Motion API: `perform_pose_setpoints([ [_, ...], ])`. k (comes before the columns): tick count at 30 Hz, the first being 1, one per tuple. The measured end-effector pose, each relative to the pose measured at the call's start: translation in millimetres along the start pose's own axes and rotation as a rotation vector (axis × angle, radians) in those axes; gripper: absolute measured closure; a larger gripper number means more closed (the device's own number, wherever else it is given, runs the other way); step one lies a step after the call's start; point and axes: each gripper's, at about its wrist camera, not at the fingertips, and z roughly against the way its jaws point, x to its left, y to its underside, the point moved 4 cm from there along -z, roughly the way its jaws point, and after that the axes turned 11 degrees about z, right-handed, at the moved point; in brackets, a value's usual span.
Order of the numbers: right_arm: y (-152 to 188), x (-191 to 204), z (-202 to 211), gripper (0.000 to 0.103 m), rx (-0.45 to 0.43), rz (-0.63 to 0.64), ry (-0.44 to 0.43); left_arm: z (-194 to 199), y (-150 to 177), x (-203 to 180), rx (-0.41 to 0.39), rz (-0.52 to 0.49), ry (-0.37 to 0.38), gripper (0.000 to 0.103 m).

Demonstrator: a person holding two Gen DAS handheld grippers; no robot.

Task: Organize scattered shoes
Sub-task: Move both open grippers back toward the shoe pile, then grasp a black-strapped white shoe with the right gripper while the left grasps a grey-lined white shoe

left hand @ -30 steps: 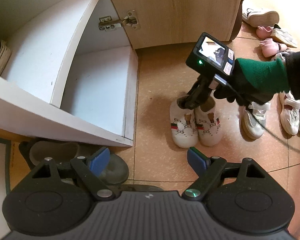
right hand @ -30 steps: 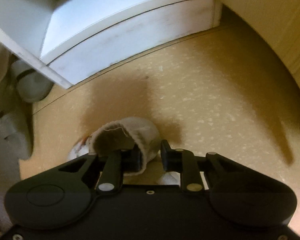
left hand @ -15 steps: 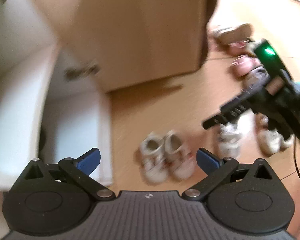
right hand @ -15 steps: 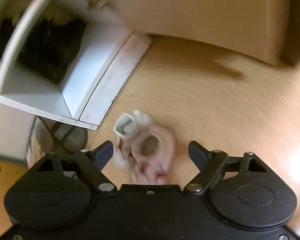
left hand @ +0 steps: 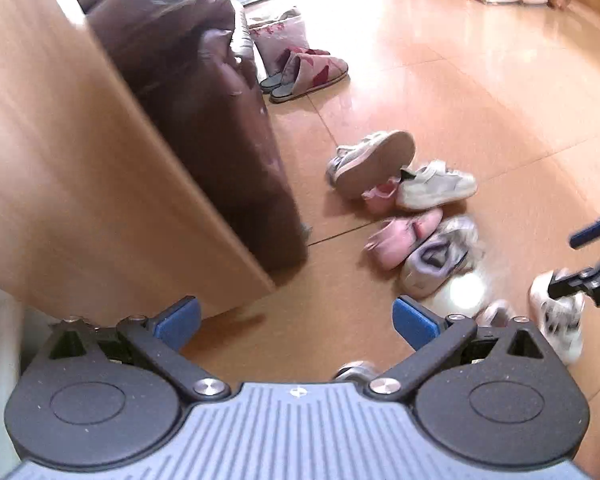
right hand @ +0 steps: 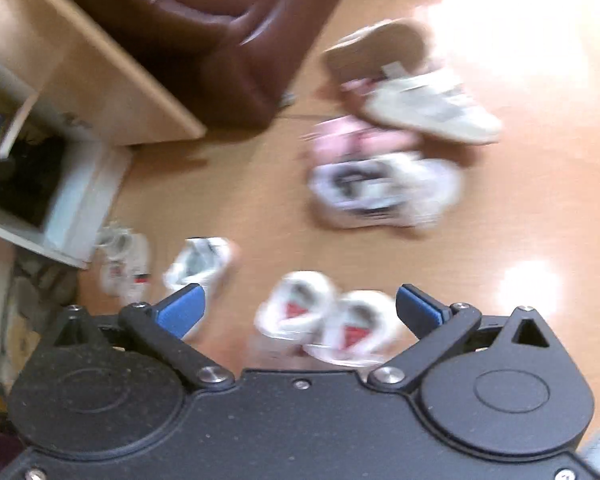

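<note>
The wooden floor [left hand: 480, 92] carries everything here, and beside the brown leather sofa [left hand: 204, 120] and the light wood cabinet door [left hand: 80, 184] a loose heap of small shoes [left hand: 404, 208] lies out in the open middle of it, well apart from the white shoe cabinet [right hand: 64, 204] at the floor's left edge in the right wrist view. The step in hand looks like the reach for the next pair: both tools hang above the scattered shoes with nothing in them. The left gripper [left hand: 296, 320] has its blue fingers spread as wide as they go over bare floor, short of the heap. The right gripper [right hand: 300, 312], whose fingers have just been opening, now stands fully wide too, and a white pair with red marks [right hand: 328, 320] sits on the floor between and beyond its tips, not pinched. The next move calls, I judge, for lowering onto one shoe's collar or heel and closing on it. In the heap, a white strapped sneaker [left hand: 436, 184] leans on a shoe tipped sole-up [left hand: 372, 160], with pink slippers [left hand: 404, 236] and a lilac sneaker [left hand: 436, 264] just beside; they are soft and jumbled, so one may drag its neighbour. Another white pair [right hand: 126, 264] stands just beside the cabinet, seemingly already placed.
</note>
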Motion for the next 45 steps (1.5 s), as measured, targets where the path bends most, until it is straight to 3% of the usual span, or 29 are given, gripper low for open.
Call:
perform_pose_setpoints([
  [3, 4.3, -37.7, 12.9, 0.001, -0.040, -0.042, 0.052, -27.8, 5.4, -29.9, 0.035, -0.085, -0.009, 0.000],
  [8, 6.8, -64.6, 0.1, 0.005, -0.093, -0.150, 0.054, -60.0, -1.7, -57.9, 0.014, -0.112, 0.029, 0.000],
  [12, -2.8, -71.3, -27.4, 0.032, -0.101, -0.131, 0.074, -100.1, -10.6, -87.1, 0.065, -0.142, 0.093, 0.000],
  [17, -30.1, -94.3, -47.1, 0.033, -0.120, -0.130, 0.109, -131.1, -19.2, -104.0, 0.025, -0.150, 0.089, 0.001],
  [21, -62.6, -113.4, -65.1, 0.033, -0.127, -0.044, 0.146, -169.6, -11.1, -105.1, 0.035, -0.079, 0.115, 0.008],
  [24, -81.4, -121.6, -85.6, 0.033, -0.112, 0.050, 0.164, -196.5, -1.8, -103.6, 0.063, -0.022, 0.129, 0.020],
  [28, -97.6, -122.8, -106.1, 0.033, -0.119, 0.176, 0.196, -222.2, 7.3, -105.4, 0.099, 0.003, 0.161, 0.020],
  [35, -116.9, -118.6, -135.6, 0.032, -0.115, 0.278, 0.203, -255.3, 15.9, -107.5, 0.162, 0.033, 0.194, 0.020],
  [36, -118.5, -118.9, -139.6, 0.032, -0.112, 0.288, 0.197, -259.2, 17.1, -108.1, 0.170, 0.060, 0.205, 0.023],
  [37, -119.7, -119.2, -143.4, 0.032, -0.107, 0.296, 0.190, -260.6, 17.5, -108.2, 0.175, 0.074, 0.212, 0.040],
  [39, -117.2, -119.8, -148.6, 0.032, -0.085, 0.289, 0.157, -262.5, 20.0, -113.9, 0.194, 0.087, 0.257, 0.063],
  [43, -102.5, -116.4, -151.4, 0.032, -0.038, 0.265, 0.118, -255.3, 22.6, -131.7, 0.217, 0.020, 0.274, 0.070],
  [45, -89.1, -113.3, -151.5, 0.040, -0.005, 0.235, 0.059, -250.3, 27.2, -136.7, 0.222, -0.029, 0.279, 0.076],
])
